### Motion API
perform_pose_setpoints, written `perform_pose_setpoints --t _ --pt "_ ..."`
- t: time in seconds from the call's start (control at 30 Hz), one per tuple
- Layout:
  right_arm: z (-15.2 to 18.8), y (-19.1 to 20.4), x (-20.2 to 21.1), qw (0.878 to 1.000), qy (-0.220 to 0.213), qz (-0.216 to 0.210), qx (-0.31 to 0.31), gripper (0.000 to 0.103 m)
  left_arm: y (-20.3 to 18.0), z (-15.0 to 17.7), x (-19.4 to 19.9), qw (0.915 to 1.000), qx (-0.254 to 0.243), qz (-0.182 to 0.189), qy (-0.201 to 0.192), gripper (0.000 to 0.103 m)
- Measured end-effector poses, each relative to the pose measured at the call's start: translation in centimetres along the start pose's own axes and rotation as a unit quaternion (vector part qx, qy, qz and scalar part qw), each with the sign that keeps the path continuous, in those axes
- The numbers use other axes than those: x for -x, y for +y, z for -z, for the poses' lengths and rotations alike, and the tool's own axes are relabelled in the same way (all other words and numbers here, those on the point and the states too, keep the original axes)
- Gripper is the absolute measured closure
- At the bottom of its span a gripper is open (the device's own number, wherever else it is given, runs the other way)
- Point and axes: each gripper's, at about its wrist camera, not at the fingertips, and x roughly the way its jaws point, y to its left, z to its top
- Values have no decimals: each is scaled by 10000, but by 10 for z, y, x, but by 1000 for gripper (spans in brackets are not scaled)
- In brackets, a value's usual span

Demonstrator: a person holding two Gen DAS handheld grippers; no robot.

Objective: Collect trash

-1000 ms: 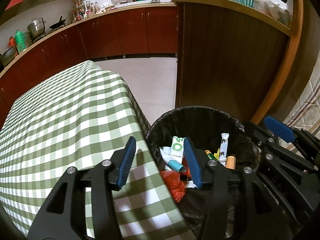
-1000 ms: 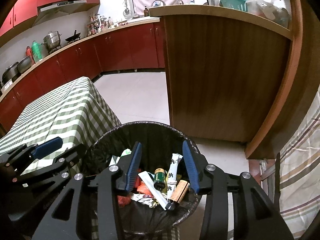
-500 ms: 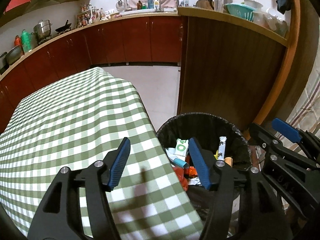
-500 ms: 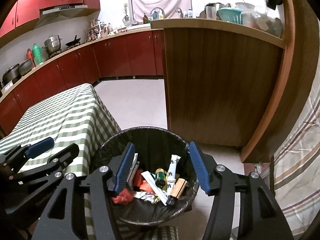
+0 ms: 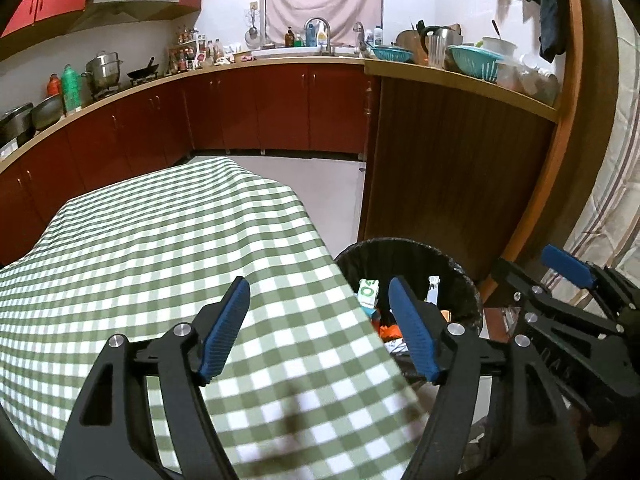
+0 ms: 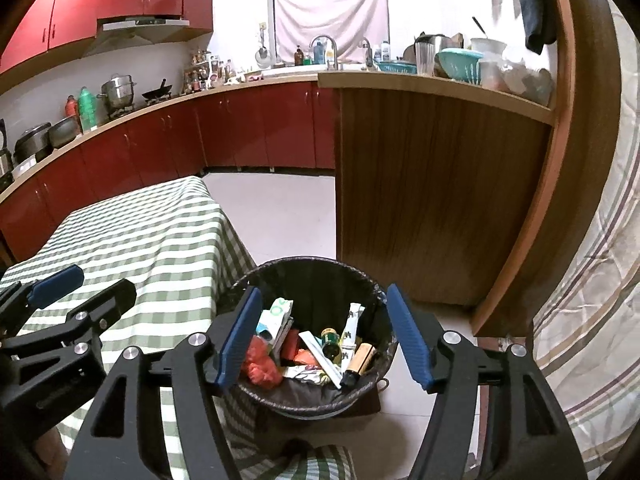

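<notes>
A: What is different from a second ago, starting nearest the jaws?

B: Both pairs of jaws are spreading. The left gripper had its blue ribbed pads closer together a second ago; now they stand well apart and are opening further, with nothing between them. The right gripper is the same: its jaws are opening and empty.

A: And beyond the jaws?

B: Both grippers have pulled up and back. A second ago the round bin lined with a black plastic bag filled the space just ahead of the right jaws; now it sits lower and smaller between them. In the left view the bin is past the right-hand pad, half hidden by the corner of the surface under the green-and-white checked cloth.

A: Where is the trash?

B: In the bin: a crumpled red plastic wrapper, a white carton with green print, a small dark glass bottle with a yellow-green label, a white tube and a brown cork-like cylinder, all heaped together.

A: Further off?

B: The checked surface shows no litter in either view. Behind it are the tall wooden cabinet panel and the red kitchen cupboards.

A: So what does it mean?

B: I judge the last drop is finished and collecting is done or nearly so, unless litter lies out of view.
</notes>
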Motion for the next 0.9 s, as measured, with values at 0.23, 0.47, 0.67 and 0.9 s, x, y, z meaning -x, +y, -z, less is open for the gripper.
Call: perform_pose_setpoints --t 0.23,0.47,0.67,0.9 --pt "3 10 29 9998 -196 2 65 36 16 12 28 9998 126 -59 -104 28" --pt "11 21 48 9995 -287 1 130 36 28 27 49 9997 178 -136 -131 27" --pt "21 28 57 9994 -285 -6 206 36 34 33 59 9994 255 -183 -156 26" --pt "24 32 62 9992 -321 -11 249 36 37 37 64 9992 292 -226 -174 25"
